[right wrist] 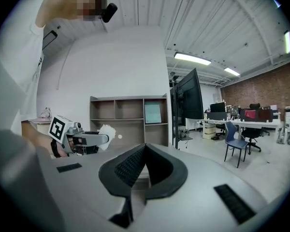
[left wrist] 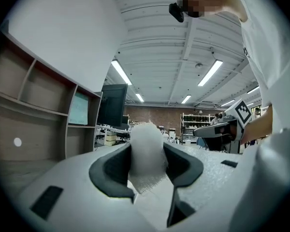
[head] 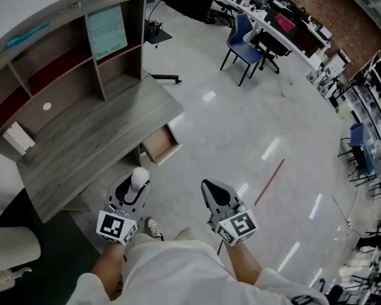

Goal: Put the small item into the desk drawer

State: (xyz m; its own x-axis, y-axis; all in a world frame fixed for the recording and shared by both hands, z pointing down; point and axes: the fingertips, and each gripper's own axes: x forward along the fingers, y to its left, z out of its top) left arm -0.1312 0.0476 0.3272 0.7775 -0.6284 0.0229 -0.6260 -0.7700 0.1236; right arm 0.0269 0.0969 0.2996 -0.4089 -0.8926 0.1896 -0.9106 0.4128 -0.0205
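My left gripper (head: 135, 184) is shut on a small white wrapped item (head: 140, 176), which fills the gap between the dark pads (left wrist: 116, 170) in the left gripper view, where the item (left wrist: 146, 151) stands upright. It hangs in front of the grey wooden desk (head: 89, 138), near the desk's pulled-out drawer (head: 160, 143), which looks empty. My right gripper (head: 216, 194) floats to the right over the floor, jaws shut with nothing between them (right wrist: 142, 166). In the right gripper view the left gripper (right wrist: 94, 139) shows with the white item (right wrist: 106, 131) at its tip.
The desk carries a shelf hutch (head: 63, 56) with a pale blue sheet (head: 106, 32). A blue chair (head: 243, 43) and cluttered tables (head: 286, 27) stand far across the glossy floor. A red line (head: 270, 182) marks the floor to the right. My shoe (head: 153, 227) shows below the grippers.
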